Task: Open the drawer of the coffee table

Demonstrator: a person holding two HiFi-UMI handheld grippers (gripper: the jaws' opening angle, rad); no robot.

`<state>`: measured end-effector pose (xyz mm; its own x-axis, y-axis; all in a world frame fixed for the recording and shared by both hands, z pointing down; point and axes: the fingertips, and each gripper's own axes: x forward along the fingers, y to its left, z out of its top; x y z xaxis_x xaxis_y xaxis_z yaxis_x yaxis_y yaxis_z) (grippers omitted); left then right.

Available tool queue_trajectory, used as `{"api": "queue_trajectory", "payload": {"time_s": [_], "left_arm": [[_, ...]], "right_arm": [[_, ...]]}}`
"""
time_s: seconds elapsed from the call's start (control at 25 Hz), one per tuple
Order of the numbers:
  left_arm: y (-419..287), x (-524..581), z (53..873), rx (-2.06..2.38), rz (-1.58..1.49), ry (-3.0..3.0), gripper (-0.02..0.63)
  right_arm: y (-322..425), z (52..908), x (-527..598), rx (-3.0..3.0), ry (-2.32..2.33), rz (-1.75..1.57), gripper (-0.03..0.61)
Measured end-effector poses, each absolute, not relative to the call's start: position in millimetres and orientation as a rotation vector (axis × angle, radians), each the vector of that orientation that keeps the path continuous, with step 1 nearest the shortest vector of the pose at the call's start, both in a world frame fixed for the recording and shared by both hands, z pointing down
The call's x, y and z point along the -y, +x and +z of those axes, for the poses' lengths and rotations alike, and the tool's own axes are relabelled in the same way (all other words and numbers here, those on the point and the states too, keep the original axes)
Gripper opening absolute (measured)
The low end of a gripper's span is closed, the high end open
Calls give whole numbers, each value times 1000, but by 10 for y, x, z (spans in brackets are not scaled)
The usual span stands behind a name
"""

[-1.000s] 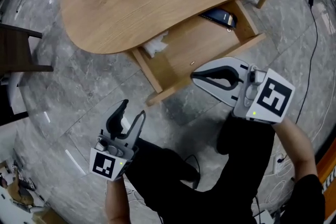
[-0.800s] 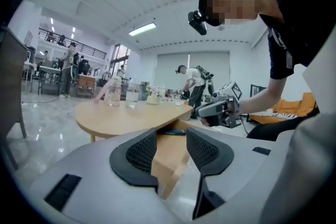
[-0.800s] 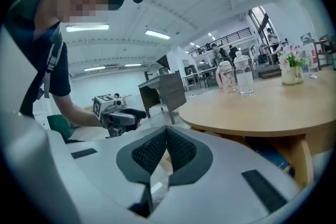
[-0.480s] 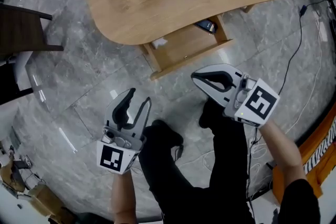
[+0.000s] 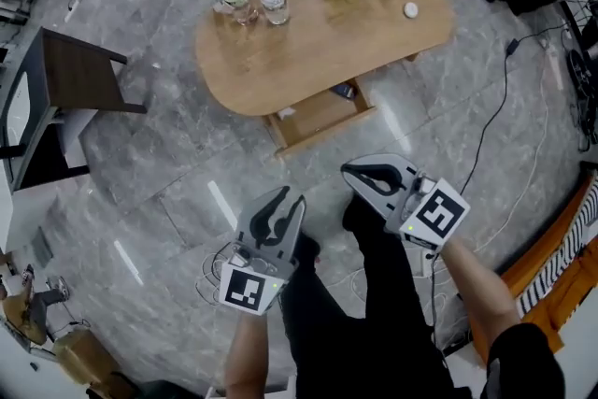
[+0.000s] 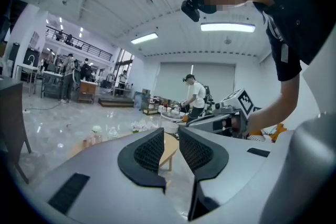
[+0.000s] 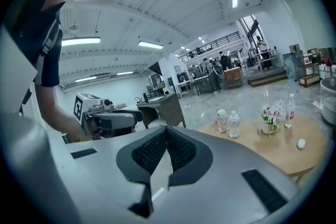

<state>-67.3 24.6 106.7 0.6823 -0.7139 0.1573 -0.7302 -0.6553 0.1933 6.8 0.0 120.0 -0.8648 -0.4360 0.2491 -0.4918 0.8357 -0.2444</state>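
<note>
drawer [image 5: 322, 132]: pulled out from under the coffee table [image 5: 318, 51]
left gripper [image 5: 288, 201]: fingers slightly apart, just been closing, nothing between them
right gripper [image 5: 348, 171]: fingers together, empty
both: well apart from the drawer

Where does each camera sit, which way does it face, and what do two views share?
Head view: on the head, looking steeply down at the table, open drawer and floor; shows both forearms, legs, left tool, right tool.
Left gripper view: on the left tool, whose empty jaws have just been closing; faces level toward the table; shows torso, right arm.
Right gripper view: on the right tool; faces level over the table; shows torso, left arm.
Shared: both gripper views catch the table and the other tool.
</note>
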Motion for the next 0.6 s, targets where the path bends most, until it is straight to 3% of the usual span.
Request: {"api": "queue_trajectory", "payload": {"time_s": [0.32,0.6], "left_arm": [[-219,-613,-73,1150,30,2688,47],[-20,-863,-542,1226,5,2701,14]], "right_arm": [[489,78,-313,2863,841,453,9],[853,-336,-532,2898,939,457,9]]}}
